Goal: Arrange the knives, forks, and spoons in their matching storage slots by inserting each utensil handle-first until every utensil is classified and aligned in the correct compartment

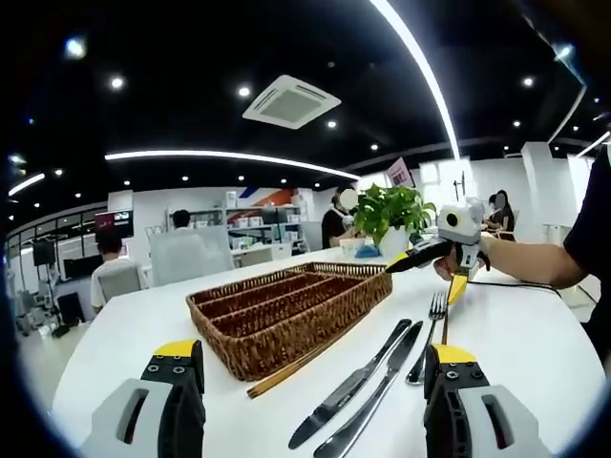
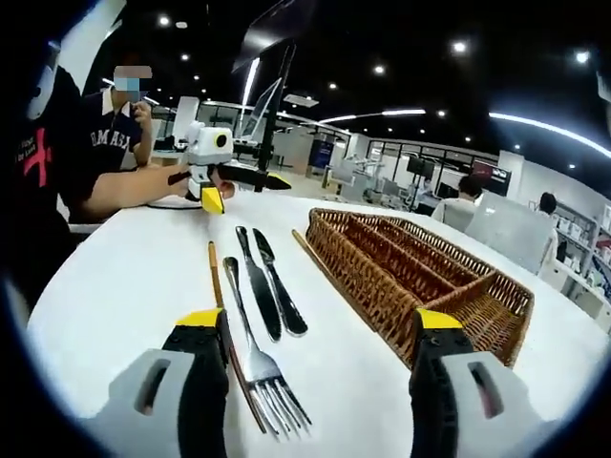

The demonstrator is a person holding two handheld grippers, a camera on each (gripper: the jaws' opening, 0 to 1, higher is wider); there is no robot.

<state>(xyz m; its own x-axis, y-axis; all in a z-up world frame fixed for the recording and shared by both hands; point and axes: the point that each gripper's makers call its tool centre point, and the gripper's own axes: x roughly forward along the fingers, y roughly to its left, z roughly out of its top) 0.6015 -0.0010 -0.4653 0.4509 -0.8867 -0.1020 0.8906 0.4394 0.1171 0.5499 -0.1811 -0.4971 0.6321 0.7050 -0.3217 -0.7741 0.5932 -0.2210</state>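
Observation:
A brown wicker cutlery tray (image 1: pixel 250 343) (image 2: pixel 382 291) with several long slots lies on the white table; its slots look bare. Beside it lie two steel knives (image 1: pixel 355 382) (image 2: pixel 263 291) side by side and a fork (image 1: pixel 429 336) (image 2: pixel 250 348). One thin wooden stick (image 1: pixel 286 374) (image 2: pixel 307 250) rests against the tray's side. Another (image 2: pixel 214 272) lies partly under the fork. My left gripper (image 1: pixel 313 353) (image 2: pixel 246 189) is open above the table, holding nothing. My right gripper (image 2: pixel 320 320) (image 1: pixel 428 275) is also open and holds nothing, with the fork's tines just in front of it.
A potted green plant (image 1: pixel 391 215) stands at the table's far end behind the tray. A person's forearm (image 1: pixel 535 262) reaches in over the table. Other people sit at desks in the office behind. The white table (image 2: pixel 124 277) has bare room beside the cutlery.

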